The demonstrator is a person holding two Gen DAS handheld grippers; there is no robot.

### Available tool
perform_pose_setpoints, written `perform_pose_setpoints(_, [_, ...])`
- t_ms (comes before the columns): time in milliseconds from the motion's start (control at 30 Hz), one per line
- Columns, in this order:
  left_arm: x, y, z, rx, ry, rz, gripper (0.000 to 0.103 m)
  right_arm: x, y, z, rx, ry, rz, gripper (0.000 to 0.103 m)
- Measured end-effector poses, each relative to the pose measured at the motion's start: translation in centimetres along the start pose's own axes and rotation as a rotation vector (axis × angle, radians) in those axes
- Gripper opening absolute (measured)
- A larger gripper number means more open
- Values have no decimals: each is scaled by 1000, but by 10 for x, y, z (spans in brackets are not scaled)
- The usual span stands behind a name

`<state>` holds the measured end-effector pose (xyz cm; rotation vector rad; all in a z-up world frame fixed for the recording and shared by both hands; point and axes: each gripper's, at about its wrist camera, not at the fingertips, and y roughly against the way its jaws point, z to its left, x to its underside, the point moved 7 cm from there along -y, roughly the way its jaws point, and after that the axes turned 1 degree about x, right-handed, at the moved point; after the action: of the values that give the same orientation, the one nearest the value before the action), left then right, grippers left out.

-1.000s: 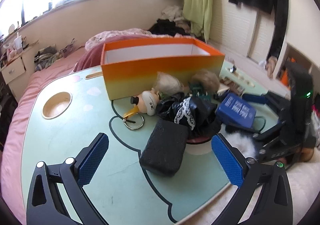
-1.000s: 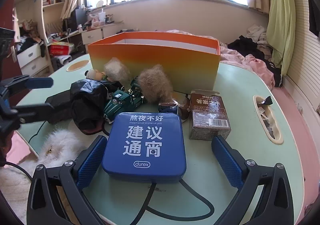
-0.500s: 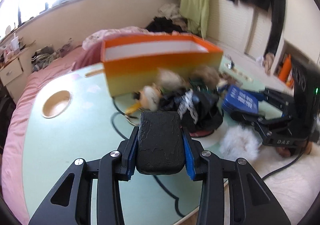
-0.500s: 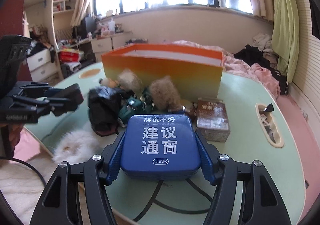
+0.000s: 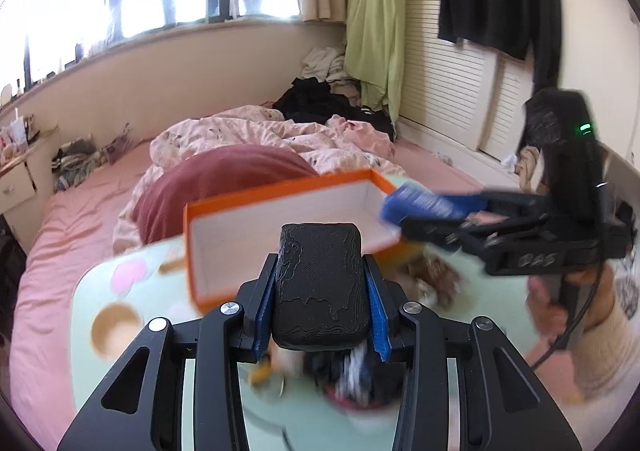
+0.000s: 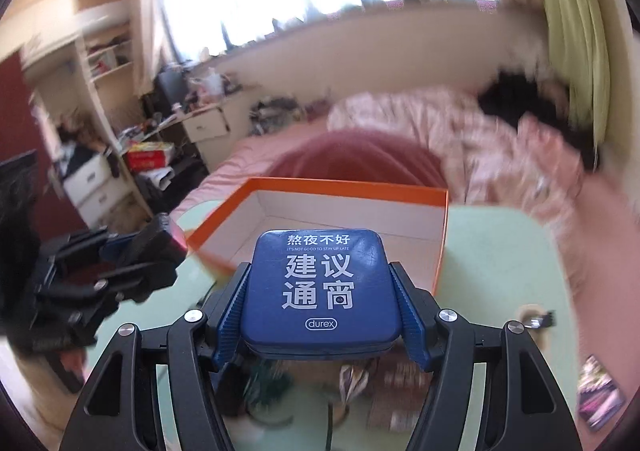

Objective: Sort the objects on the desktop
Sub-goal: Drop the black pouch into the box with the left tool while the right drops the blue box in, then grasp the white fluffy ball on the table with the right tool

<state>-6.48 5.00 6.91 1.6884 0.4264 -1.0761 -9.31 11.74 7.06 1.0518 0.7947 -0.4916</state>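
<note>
**Asker:** Two grippers are in use. What is each one carrying, and where?

**Describer:** Each is clamped on one object, lifted off the table point(image 5: 120, 383) in front of the orange box point(image 5: 288, 227). The left gripper point(image 5: 320, 301) pinches a black case point(image 5: 320, 283) between its blue ribbed pads. The right gripper point(image 6: 320, 315) pinches a blue tin point(image 6: 320, 287) by its two side edges. From the left camera, the tin hangs at the box's right end, about level with the rim.

**Asker:** How would they handle?

**Describer:** The black case is a rounded rectangle with a matte, finely ribbed, crackled surface. It looks rough enough to resist slipping, and it keeps its shape under the pads, so I judge it fairly firm. The blue tin is a flat, rounded square with a smooth, slightly glossy lid printed in white characters. It probably is light and rigid but slick, so squeezing its flat sides, as now, seems safest.

**Asker:** And the box?

**Describer:** It is open-topped card with orange outer walls and a white interior, and no contents show. Leftover clutter lies blurred on the pale green tabletop below.
</note>
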Motion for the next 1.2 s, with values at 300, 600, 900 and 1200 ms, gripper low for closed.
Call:
perform_pose_setpoints(300, [-11, -36, 44, 51, 304, -37, 74, -17, -13, -25, 8, -133, -38, 83])
perform_pose_setpoints(600, [43, 21, 19, 33, 187, -10, 82, 46, 55, 2, 57, 83, -75, 95])
perform_pose_setpoints(900, [116, -10, 12, -126, 88, 197, 82, 126, 14, 0, 230, 137, 90, 99])
perform_pose_setpoints(1200, [131, -25, 10, -240, 66, 155, 103, 129, 15, 8, 249, 153, 16, 103])
